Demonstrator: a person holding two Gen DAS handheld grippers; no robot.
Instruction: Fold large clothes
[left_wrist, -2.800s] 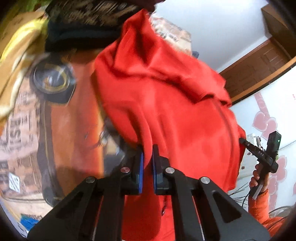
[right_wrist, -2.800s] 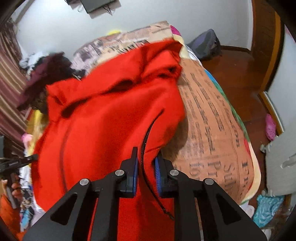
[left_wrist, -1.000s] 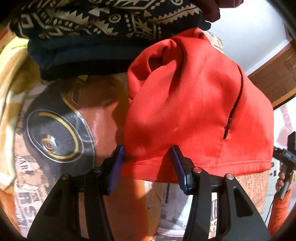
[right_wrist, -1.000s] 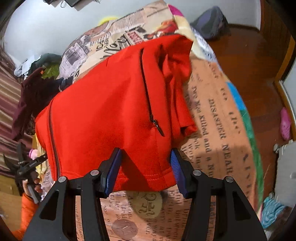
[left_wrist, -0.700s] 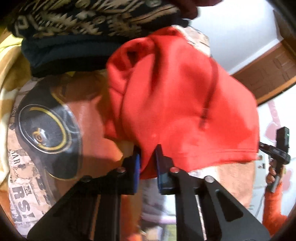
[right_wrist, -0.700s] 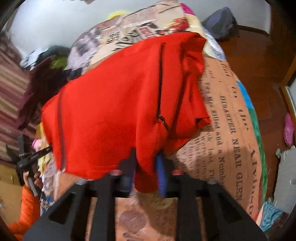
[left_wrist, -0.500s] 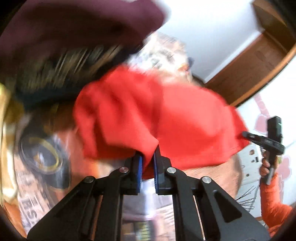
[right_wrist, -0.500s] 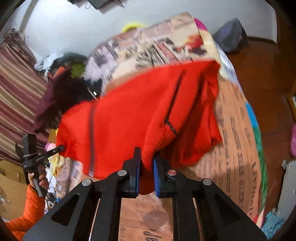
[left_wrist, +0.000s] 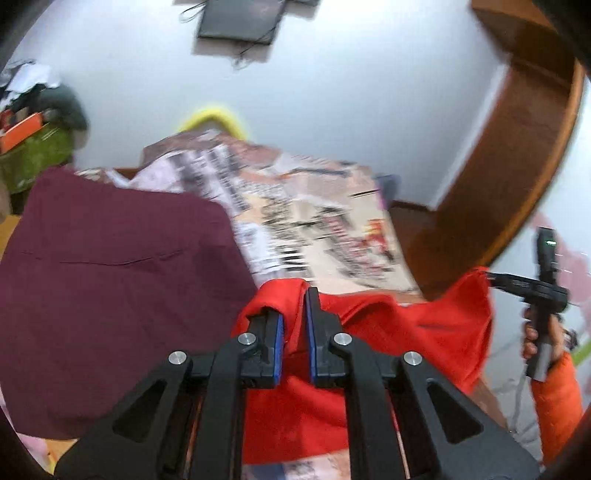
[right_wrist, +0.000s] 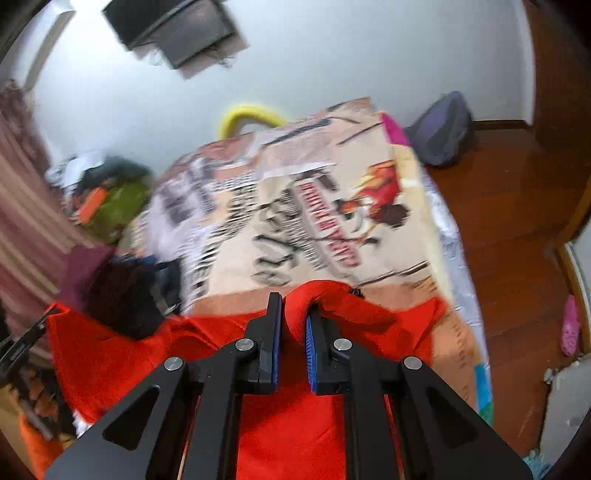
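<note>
The red zip jacket hangs lifted above the bed between my two grippers. In the left wrist view my left gripper is shut on a bunched fold of its hem. At the right edge of that view, my right gripper holds the jacket's other corner, with a hand in an orange sleeve on its handle. The right wrist view has my right gripper shut on a fold of the red jacket, which stretches left to my left gripper at the frame's edge.
The bed's newspaper-print cover lies beyond the jacket. A maroon garment fills the left of the left wrist view. A dark clothes pile sits at the bed's left. A backpack and pink slipper lie on the wooden floor.
Both grippers stood open around the jacket's hem on the bed, then shut on it and rose. The jacket now hangs lifted, and both views tilt up toward the wall.
</note>
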